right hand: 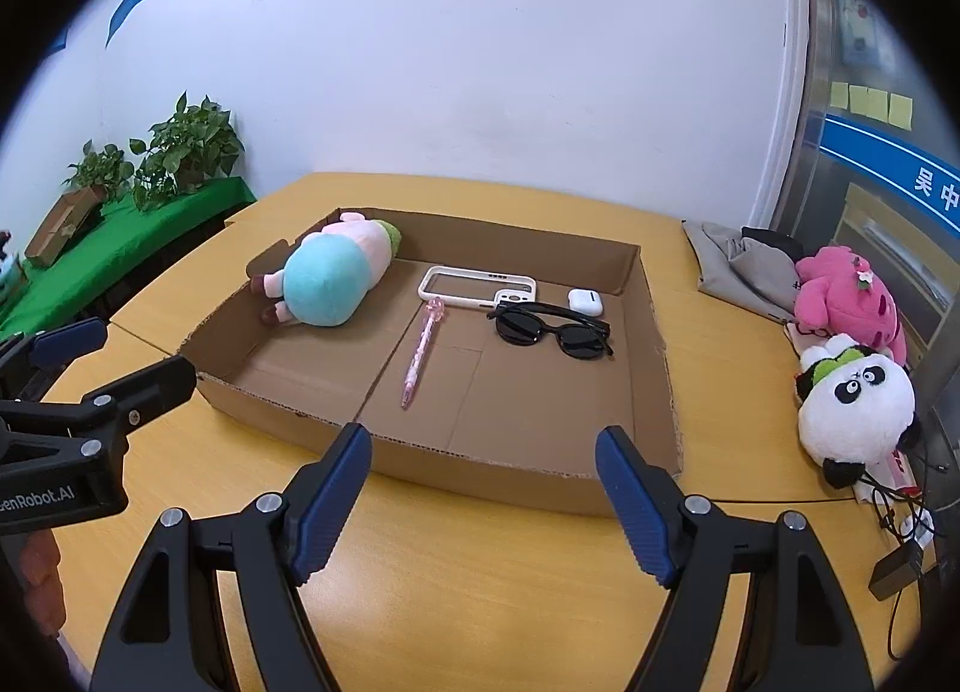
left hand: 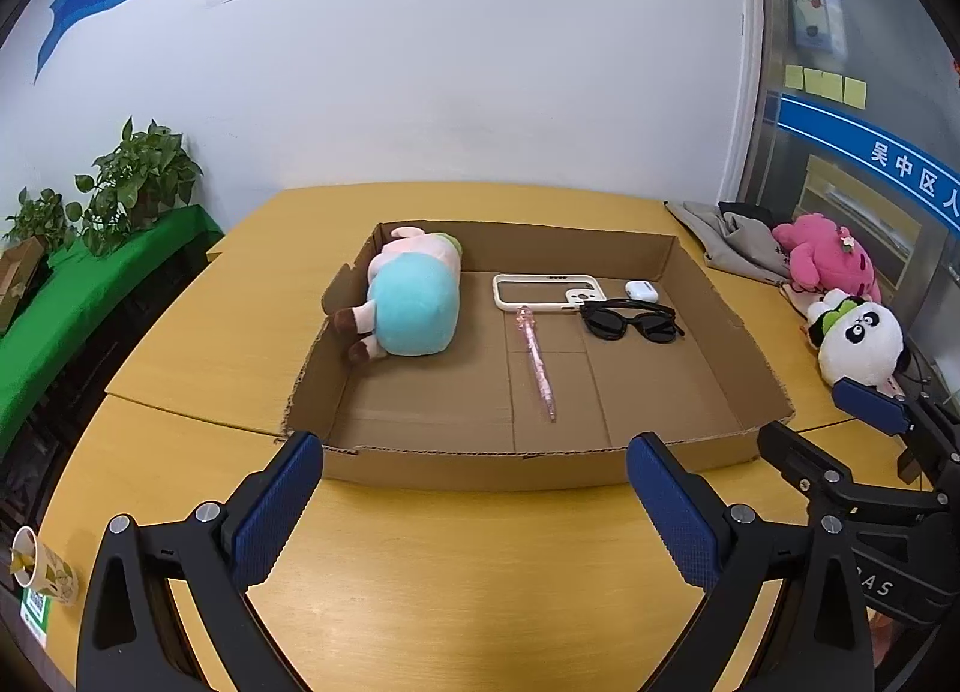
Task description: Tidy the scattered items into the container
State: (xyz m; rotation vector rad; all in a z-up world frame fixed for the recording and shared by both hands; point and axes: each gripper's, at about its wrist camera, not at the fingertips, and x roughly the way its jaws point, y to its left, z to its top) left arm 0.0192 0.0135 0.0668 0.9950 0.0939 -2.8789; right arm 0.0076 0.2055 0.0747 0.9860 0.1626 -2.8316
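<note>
A shallow cardboard tray lies on the yellow table. Inside lie a blue-and-pink plush, a white phone case, a pink pen, black sunglasses and a white earbud case. My left gripper is open and empty, in front of the tray's near wall. My right gripper is open and empty, beside it at the tray's near right.
A panda plush, a pink plush and grey cloth lie on the table right of the tray. Cables trail at right. A paper cup stands at left. Plants stand beyond.
</note>
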